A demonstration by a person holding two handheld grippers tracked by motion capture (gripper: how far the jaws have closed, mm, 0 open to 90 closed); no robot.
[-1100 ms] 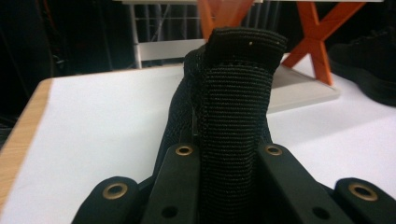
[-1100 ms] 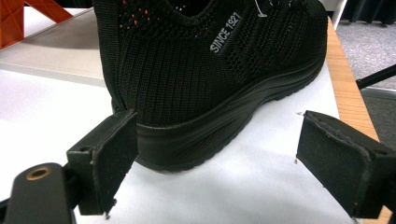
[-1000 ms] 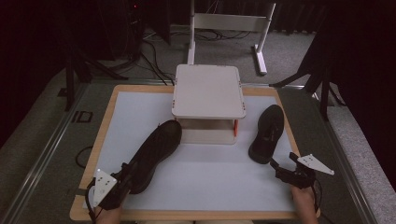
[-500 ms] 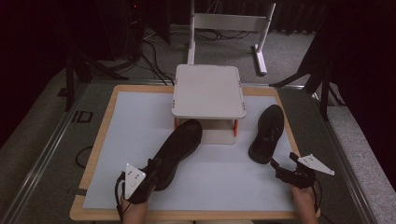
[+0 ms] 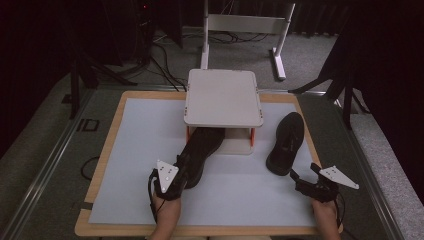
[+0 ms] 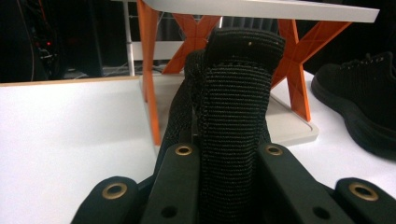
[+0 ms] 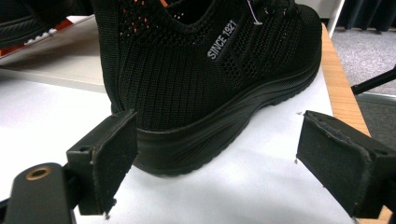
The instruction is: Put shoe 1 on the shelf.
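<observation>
My left claw (image 5: 176, 176), clamped on one shoe's (image 5: 199, 152) heel, points its toe under the rack (image 5: 223, 97); my right claw (image 5: 303, 179) gapes empty behind the other shoe (image 5: 286, 142).

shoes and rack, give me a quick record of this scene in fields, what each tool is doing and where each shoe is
work in hand: sliding a black shoe under the small rack
left tool: shut on the heel of the left shoe
left shoe: toe under the rack's top shelf, between its orange legs, heel toward the person
right tool: open, jaws apart just behind the heel of the right shoe, not touching
right shoe: on the white mat to the right of the rack, toe pointing away
rack: white top, nothing on it
mat: white, on a wooden board
</observation>
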